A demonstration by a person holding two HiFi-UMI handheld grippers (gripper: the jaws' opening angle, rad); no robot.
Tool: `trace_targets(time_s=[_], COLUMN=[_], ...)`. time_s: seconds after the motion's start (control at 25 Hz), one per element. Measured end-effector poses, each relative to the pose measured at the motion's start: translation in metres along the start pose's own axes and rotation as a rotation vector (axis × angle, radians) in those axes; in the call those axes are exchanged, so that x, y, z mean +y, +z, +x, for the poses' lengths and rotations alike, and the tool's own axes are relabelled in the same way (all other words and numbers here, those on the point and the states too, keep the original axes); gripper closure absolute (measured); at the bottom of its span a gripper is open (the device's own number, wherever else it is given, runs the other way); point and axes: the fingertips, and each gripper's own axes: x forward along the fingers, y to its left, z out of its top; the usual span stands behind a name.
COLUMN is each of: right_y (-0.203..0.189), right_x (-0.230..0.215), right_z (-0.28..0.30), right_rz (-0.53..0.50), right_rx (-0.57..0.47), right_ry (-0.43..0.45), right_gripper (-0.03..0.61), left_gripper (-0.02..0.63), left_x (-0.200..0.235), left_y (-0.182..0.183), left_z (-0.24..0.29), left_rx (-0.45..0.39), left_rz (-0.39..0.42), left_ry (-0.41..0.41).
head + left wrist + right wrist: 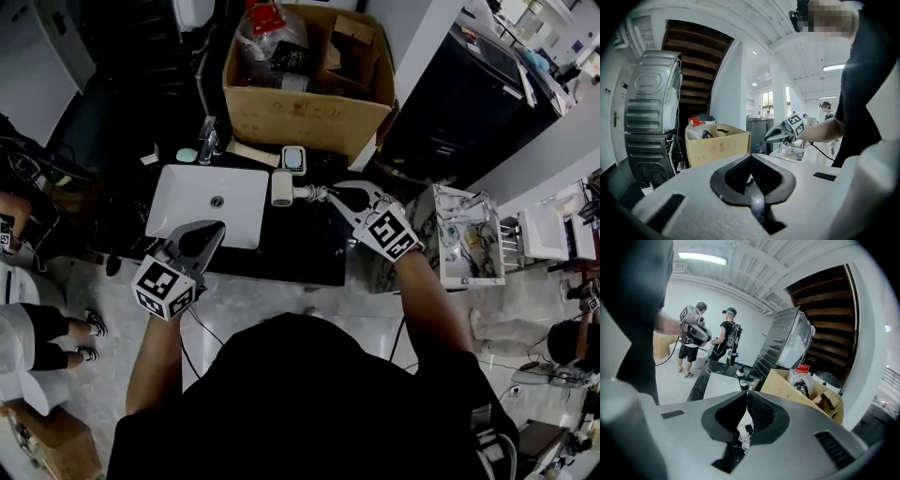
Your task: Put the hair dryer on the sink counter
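Note:
The white hair dryer (283, 187) lies crosswise over the black sink counter (300, 246), just right of the white basin (208, 204). My right gripper (330, 196) is shut on its handle end. In the right gripper view the white handle and coiled cord (743, 427) sit pinched between the jaws. Whether the dryer touches the counter I cannot tell. My left gripper (208, 234) hovers at the basin's near edge, jaws together and nothing in them (750, 159). The right gripper (780, 133) also shows in the left gripper view.
A cardboard box (309, 112) full of odds and ends stands behind the counter. A faucet (208, 141) and a soap dish (293, 159) sit at the counter's back. A washing machine (651, 112) stands left, a marble-patterned cabinet (464, 234) right. People (37, 328) stand nearby.

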Motion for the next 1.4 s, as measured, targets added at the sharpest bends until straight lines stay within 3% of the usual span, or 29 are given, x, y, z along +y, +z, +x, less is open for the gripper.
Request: trace_targets(time_s=[0.68, 0.96, 1.4], right_y=[-0.023, -0.036, -0.05], right_x=[-0.032, -0.025, -0.018], right_z=[-0.095, -0.115, -0.138], right_rz=[0.347, 0.311, 0.356], right_rx=[-0.16, -0.117, -0.11], right_ry=[-0.353, -0.411, -0.446], right_gripper=[0.565, 0.568, 0.569], left_gripper=[0.598, 0.598, 0.599], left_x=[-0.011, -0.012, -0.026], left_y=[0.0, -0.008, -0.012], left_z=[0.014, 0.016, 0.035], left_rx=[0.0, 0.015, 0.017], left_rz=[0.013, 0.007, -0.002], left_ry=[-0.078, -0.091, -0.138])
